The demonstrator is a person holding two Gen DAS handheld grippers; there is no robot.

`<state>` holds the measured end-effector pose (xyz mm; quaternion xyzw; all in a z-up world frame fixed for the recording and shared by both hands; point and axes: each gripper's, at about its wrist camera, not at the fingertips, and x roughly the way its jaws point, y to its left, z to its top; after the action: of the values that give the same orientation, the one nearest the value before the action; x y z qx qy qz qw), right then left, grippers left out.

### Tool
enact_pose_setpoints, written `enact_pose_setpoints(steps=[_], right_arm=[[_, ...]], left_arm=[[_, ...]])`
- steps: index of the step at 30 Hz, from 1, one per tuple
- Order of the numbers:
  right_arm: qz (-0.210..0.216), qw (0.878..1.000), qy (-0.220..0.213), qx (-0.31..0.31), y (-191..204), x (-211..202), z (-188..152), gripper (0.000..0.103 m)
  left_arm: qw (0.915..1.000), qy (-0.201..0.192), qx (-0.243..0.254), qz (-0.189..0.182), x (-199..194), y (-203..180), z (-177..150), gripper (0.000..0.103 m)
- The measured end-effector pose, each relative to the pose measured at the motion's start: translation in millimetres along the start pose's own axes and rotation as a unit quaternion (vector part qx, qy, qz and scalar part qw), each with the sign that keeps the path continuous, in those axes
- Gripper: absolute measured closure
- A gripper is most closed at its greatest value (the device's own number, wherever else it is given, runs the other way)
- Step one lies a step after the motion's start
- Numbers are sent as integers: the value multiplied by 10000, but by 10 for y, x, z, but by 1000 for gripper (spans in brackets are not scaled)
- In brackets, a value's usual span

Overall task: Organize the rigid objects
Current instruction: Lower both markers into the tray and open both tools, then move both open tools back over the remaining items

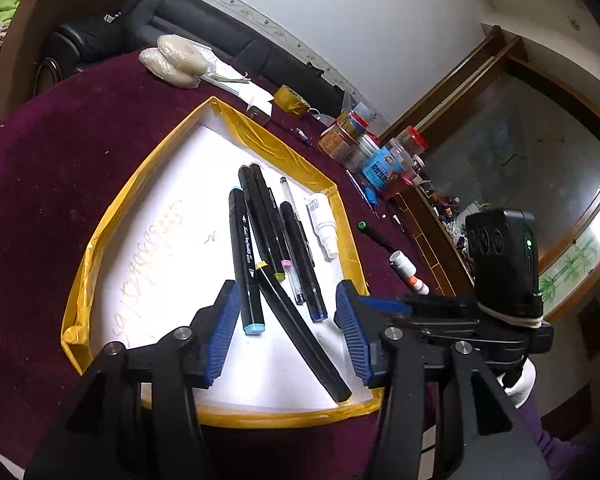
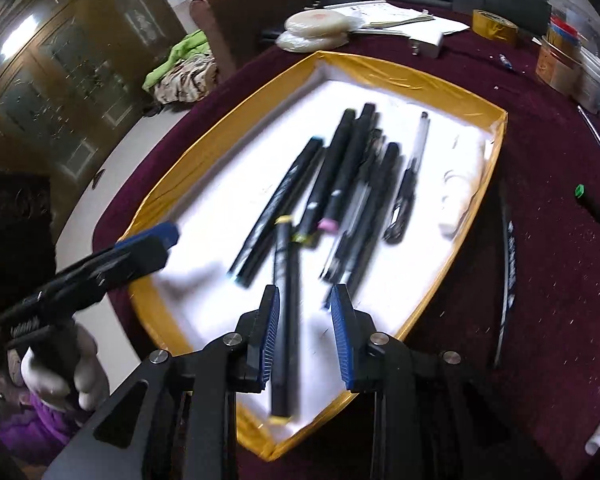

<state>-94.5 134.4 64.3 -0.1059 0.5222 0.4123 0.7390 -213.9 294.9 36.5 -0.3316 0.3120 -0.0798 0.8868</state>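
Observation:
A shallow white tray with yellow taped rim point(image 1: 100, 240) point(image 2: 204, 148) lies on the maroon tablecloth. Several black markers and pens point(image 1: 260, 216) point(image 2: 352, 168) lie in it. A black marker with yellow ends point(image 1: 300, 328) point(image 2: 286, 312) lies loose across the tray's near part. My left gripper point(image 1: 286, 332) is open above the tray, this marker between its jaws but untouched. My right gripper point(image 2: 305, 328) is open over the same marker; the view is blurred. The left gripper shows in the right wrist view point(image 2: 156, 244) at the tray's left rim.
Outside the tray lie a green-capped black pen point(image 1: 376, 236) point(image 2: 598, 208), a small white bottle point(image 1: 404, 262) and a white-orange tube point(image 1: 418, 286). Jars point(image 1: 384, 160), a tape roll point(image 1: 290, 98) point(image 2: 494, 26), papers and wrapped round cakes point(image 1: 176, 60) point(image 2: 316, 26) stand farther back.

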Motion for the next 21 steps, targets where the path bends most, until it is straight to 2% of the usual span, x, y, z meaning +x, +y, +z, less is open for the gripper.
enact_pose_setpoints(steps=[2, 4, 8, 10, 12, 13, 14, 15, 16, 18, 21], right_arm=[[112, 9998, -75, 131, -54, -40, -23, 79], [9, 9991, -315, 290, -184, -153, -64, 79], [-502, 9903, -1075, 716, -582, -602, -170, 79], [-968, 9785, -1603, 860, -754, -892, -276, 78], [-1566, 9589, -2157, 968, -908, -1154, -421, 56], [-1781, 9472, -2425, 1112, -1020, -1268, -521, 27], [-1873, 9386, -2610, 1261, -1118, -1338, -593, 11], [-1940, 9288, -2777, 1505, -1273, -1389, -674, 11], [-1959, 9249, -2760, 1733, -1402, -1406, -718, 11], [-1819, 9265, -2471, 2178, -1699, -1345, -816, 11], [-1777, 9254, -2334, 2399, -1917, -1224, -963, 11]], left_arm=[[10000, 19, -27, 3, -2, -8, -2, 50], [10000, 39, -5, 23, -26, -27, -5, 46], [9999, -69, 35, 104, -103, -47, -4, 40], [9998, -114, 47, 156, -101, -59, -5, 39], [9998, -90, 60, 189, -63, -72, -15, 39], [9998, -62, 71, 184, -37, -87, -22, 39], [9998, -28, 100, 184, -11, -113, -30, 38], [9997, 34, 136, 184, 29, -154, -39, 38], [9997, 94, 160, 173, 65, -188, -46, 38], [9994, 198, 217, 158, 141, -266, -64, 38], [9986, 359, 347, 177, 271, -424, -105, 38]])
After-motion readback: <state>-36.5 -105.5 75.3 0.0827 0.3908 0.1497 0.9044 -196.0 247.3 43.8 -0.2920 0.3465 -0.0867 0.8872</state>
